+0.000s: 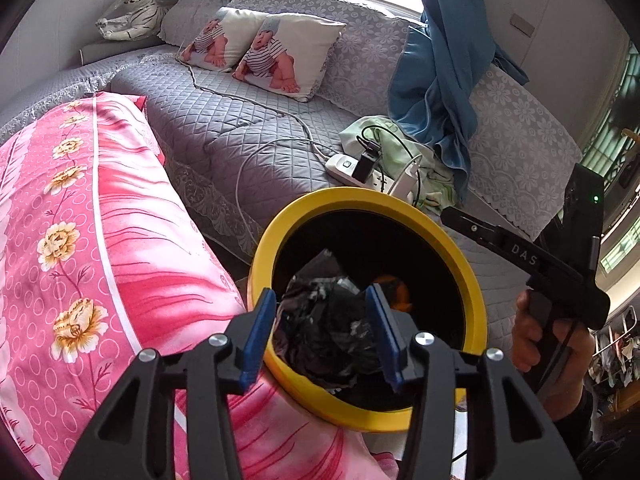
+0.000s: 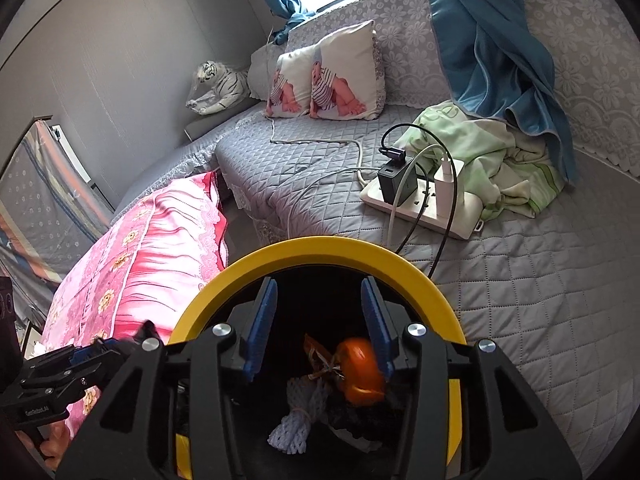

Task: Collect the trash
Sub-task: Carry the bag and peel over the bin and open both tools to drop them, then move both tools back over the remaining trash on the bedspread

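— Trash — black crumpled bag and orange piece — sits inside the yellow-rimmed bin, both grippers' fingers apart above it.

— Risk?

— Left gripper overhangs the rim — bumping it could tip the bin.

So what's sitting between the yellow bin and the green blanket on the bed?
A white power strip with a black charger and a white charger plugged in lies between the yellow bin and the green blanket, clearest in the right wrist view.

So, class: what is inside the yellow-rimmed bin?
Inside the bin: crumpled black plastic, an orange object, white foam netting and an orange wrapper. The bin's bottom is covered.
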The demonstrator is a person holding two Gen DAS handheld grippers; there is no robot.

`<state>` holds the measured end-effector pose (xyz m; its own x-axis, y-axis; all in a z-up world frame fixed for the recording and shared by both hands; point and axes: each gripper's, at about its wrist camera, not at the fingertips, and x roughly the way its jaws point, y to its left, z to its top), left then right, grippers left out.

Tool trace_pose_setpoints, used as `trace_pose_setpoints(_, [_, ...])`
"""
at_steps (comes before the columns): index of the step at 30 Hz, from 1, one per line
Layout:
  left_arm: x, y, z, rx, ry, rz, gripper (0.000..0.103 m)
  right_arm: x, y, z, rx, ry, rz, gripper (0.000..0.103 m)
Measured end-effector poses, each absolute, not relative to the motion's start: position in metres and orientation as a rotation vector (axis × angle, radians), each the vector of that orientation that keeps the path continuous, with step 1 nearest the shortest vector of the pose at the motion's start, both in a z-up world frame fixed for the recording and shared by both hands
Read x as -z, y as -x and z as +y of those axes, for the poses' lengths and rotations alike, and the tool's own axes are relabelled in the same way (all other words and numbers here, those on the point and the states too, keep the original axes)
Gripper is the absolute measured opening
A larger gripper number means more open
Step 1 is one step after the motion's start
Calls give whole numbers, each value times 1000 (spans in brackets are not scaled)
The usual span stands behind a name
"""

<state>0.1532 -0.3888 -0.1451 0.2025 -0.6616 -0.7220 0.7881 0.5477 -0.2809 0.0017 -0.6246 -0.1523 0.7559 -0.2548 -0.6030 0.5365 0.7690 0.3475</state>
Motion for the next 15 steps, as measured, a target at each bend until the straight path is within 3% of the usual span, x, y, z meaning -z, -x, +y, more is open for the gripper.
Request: trace_pose_setpoints(15, [109, -180, -330, 915, -30, 849, 49, 130, -7, -602, 399, -480, 543, 42])
